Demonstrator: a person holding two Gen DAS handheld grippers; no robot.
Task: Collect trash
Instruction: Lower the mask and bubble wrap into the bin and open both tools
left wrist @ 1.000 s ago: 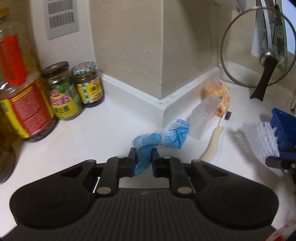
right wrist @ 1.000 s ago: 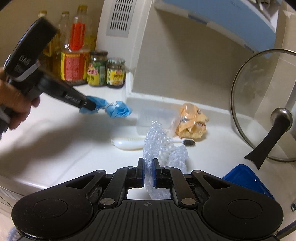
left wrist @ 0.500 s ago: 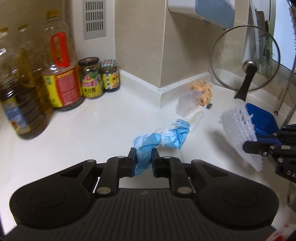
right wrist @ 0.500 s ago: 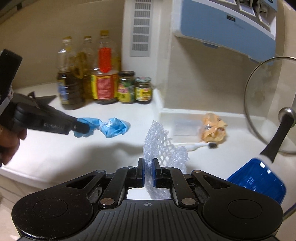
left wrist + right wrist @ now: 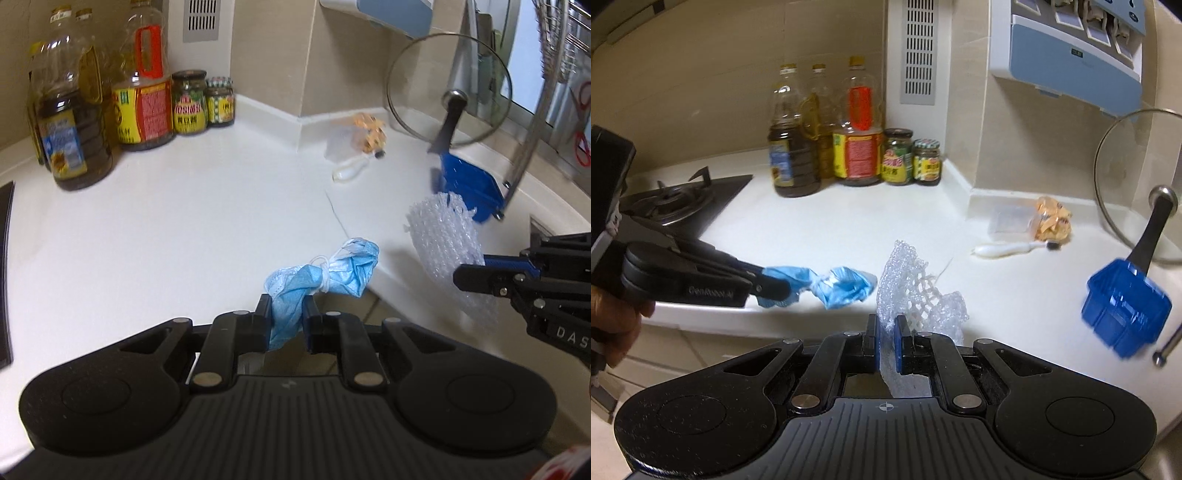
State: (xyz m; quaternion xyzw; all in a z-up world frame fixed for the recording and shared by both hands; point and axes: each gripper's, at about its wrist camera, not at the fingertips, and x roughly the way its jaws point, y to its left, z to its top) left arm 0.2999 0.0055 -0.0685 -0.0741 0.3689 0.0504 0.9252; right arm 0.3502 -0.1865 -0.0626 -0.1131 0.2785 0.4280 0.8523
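My left gripper (image 5: 287, 314) is shut on a crumpled blue face mask (image 5: 332, 269) and holds it in the air over the counter's front edge; the mask also shows in the right wrist view (image 5: 842, 286). My right gripper (image 5: 885, 341) is shut on a wad of clear bubble wrap (image 5: 912, 291), also lifted; the wad shows at the right in the left wrist view (image 5: 443, 236). On the white counter (image 5: 166, 221) by the wall corner lie an orange wrapper (image 5: 1052, 221), a clear plastic box (image 5: 1012, 221) and a white toothbrush (image 5: 1008, 250).
Oil bottles (image 5: 794, 147) and two jars (image 5: 897, 157) stand at the back wall. A gas hob (image 5: 676, 203) is at the left. A glass pot lid (image 5: 448, 88) leans at the right behind a blue plastic tub (image 5: 1123, 306). Cabinet fronts lie below the counter edge.
Both grippers have pulled back and up from the counter with their loads. The mask and bubble wrap now hang over the counter's front edge, farther from the corner items.
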